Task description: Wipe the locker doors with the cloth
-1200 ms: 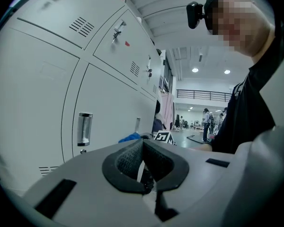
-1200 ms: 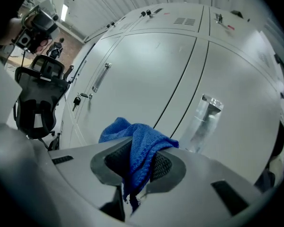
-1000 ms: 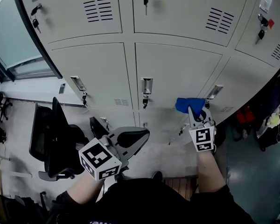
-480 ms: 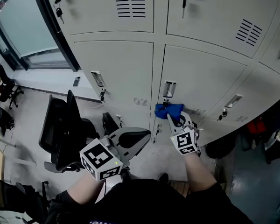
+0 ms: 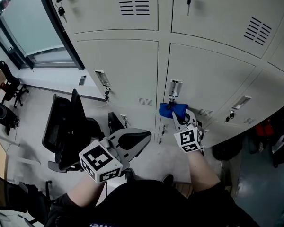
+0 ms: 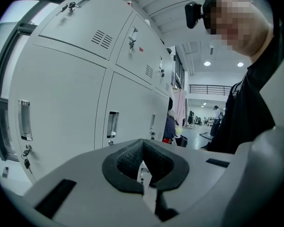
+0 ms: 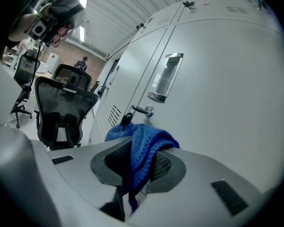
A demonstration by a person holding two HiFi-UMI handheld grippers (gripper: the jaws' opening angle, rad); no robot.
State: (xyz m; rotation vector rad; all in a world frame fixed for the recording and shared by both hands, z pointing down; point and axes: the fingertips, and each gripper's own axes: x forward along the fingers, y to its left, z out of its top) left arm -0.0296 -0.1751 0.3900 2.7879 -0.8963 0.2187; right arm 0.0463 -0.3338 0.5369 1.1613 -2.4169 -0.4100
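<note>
My right gripper (image 7: 141,167), jaws pinching the blue cloth (image 7: 143,142), meets the locker door (image 7: 217,103); I'd press flat, skirting the key (image 7: 126,119). Left gripper (image 6: 144,167): jaws together, empty.

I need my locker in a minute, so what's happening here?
A person holds a gripper in each hand. The right gripper is shut on a blue cloth, held up at a lower locker door just below its handle, by the key. The left gripper is shut and empty, held low, away from the lockers. An office chair stands to the left.
</note>
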